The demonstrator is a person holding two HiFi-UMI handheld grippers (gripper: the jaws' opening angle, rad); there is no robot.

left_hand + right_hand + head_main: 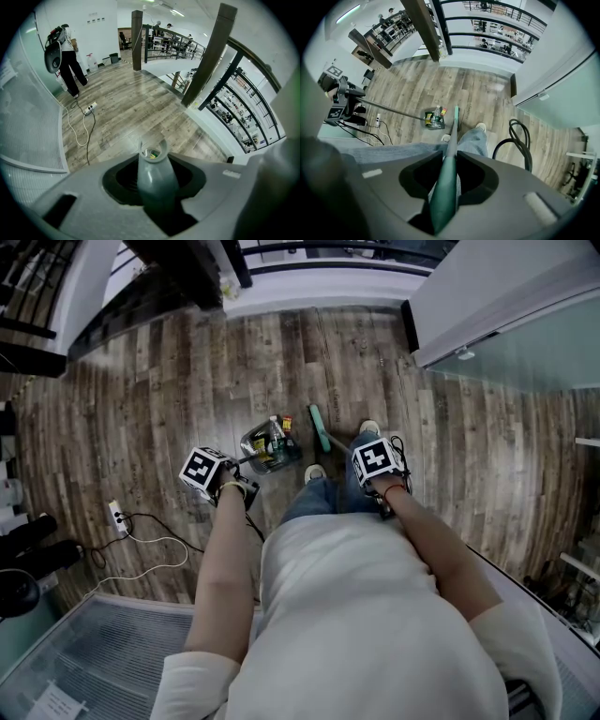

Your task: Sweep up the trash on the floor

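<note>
Grey-brown plank floor (187, 381) runs wall to wall, glossy under the ceiling strip lights (177, 12). Frosted glass partition (23, 122) on one side, white wall (101, 33) behind. A dark railing (243, 93) curves round an open edge, with a brown post (136, 40) standing at it. A power strip (116, 517) lies on the planks with a white cable (155, 554) looping away from it.

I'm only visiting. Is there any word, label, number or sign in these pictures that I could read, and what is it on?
No text can be read anywhere.
Marker cube: black-and-white square pattern, no letters.
Wrappers in the dustpan: coloured print, too small to read.
Sheet at lower left: print too blurred.
Small wall plates: too small to read.
</note>
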